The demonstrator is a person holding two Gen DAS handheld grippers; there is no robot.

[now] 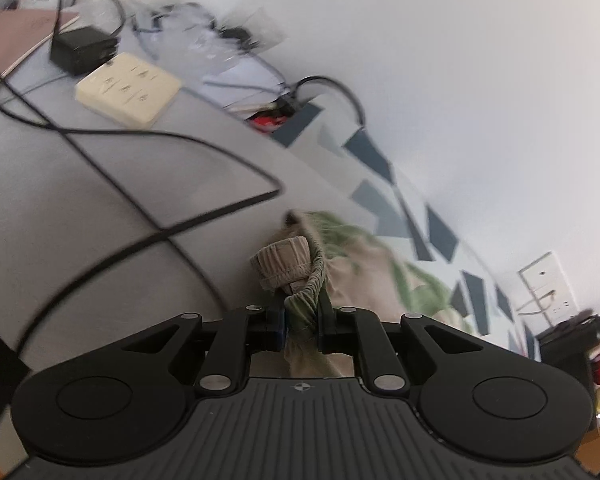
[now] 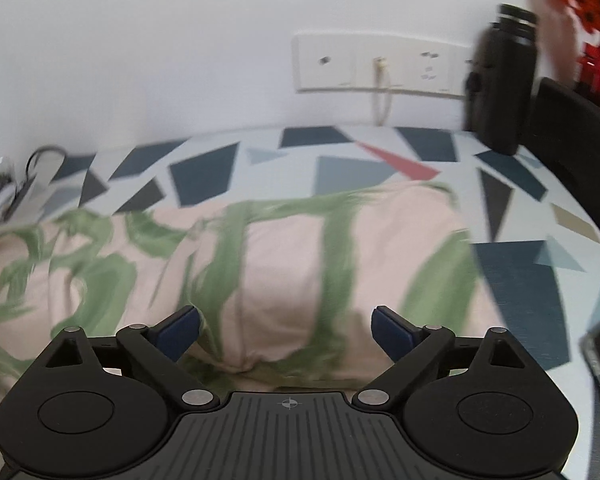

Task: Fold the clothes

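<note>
Between the clenched left tongs [image 1: 302, 330] a bunched, ribbed edge of the cream-and-green garment [image 1: 352, 268] is pinched; soft, light cloth that will sag and drag instead of holding shape, so hems and corners are likely the best holds. Spread wide with nothing between them, the right tongs [image 2: 286, 330] hover over the same garment [image 2: 268, 264], which lies on the patterned desk [image 2: 512, 272], the wall sockets [image 2: 374, 62] beyond
</note>
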